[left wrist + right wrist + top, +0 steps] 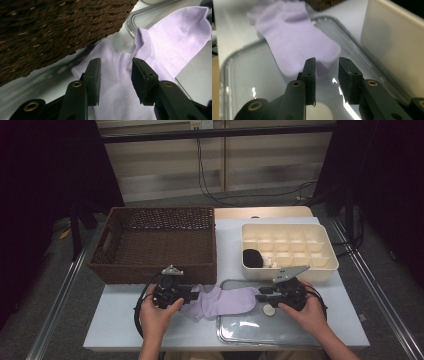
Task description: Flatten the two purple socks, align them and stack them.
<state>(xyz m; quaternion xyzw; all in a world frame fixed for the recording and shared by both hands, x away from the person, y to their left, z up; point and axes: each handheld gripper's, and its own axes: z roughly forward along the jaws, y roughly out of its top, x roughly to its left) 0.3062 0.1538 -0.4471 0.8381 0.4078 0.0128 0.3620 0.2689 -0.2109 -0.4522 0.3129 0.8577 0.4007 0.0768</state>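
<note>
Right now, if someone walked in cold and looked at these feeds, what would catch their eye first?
The lilac sock stands out, stretched flat at the table's near edge, its toe on the clear tray and its cuff on the white tabletop. The left gripper and right gripper flank its two ends, jaws apart. Behind it sit a dark wicker basket on the left and a cream divided organiser box on the right.

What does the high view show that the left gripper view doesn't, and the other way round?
High view alone: the cream compartment box with a black bundle in one cell, the right tool, and both hands. Left gripper view alone: close up, the left tool stands open, its pads apart with lilac cloth lying between them, unpinched. Both share the lilac sock, the brown woven basket and the clear tray's rim.
</note>
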